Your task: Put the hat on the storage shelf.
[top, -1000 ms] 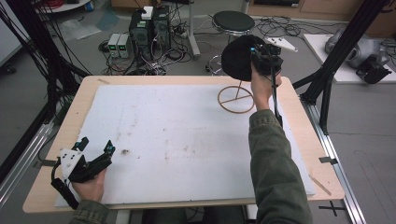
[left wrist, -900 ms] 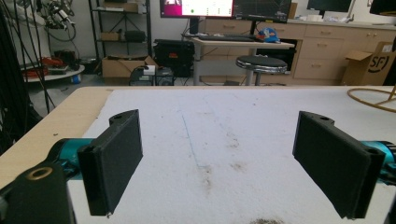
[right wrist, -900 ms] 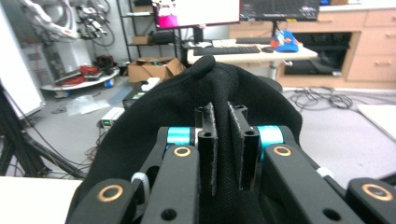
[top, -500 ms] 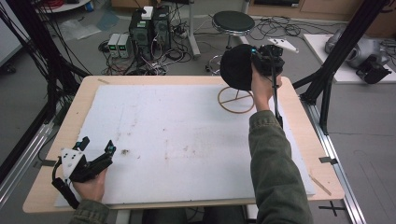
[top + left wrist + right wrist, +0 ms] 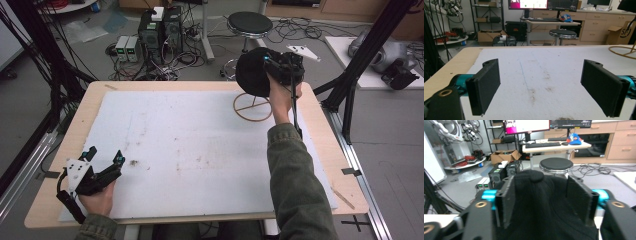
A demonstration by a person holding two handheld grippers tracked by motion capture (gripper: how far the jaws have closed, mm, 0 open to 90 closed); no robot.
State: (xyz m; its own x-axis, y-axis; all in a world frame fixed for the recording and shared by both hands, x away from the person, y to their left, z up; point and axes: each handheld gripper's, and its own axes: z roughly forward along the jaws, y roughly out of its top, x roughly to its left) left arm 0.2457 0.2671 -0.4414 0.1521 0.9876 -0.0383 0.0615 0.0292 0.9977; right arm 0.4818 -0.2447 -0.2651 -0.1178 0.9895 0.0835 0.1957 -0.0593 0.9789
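A black knitted hat (image 5: 251,76) sits on top of a wooden stand with a ring base (image 5: 253,108) at the table's far right. My right gripper (image 5: 266,66) is raised level at the hat. In the right gripper view the hat (image 5: 536,212) bulges between the jaws of my right gripper (image 5: 544,195), which have just been opening and stand wide on either side of it. My left gripper (image 5: 106,155) rests low at the near left of the white mat (image 5: 200,150), open with nothing between its pads (image 5: 486,87). The stand's ring (image 5: 624,51) lies far right in the left gripper view.
The mat carries a few brown smudges (image 5: 134,162). A round stool (image 5: 249,22), computer boxes (image 5: 160,30) and cables stand on the floor beyond the table. Black frame posts (image 5: 360,65) rise beside the right edge.
The right jaws have spread apart around the hat, and the hat has sunk slightly down and left onto the stand. The left hand has stayed put.
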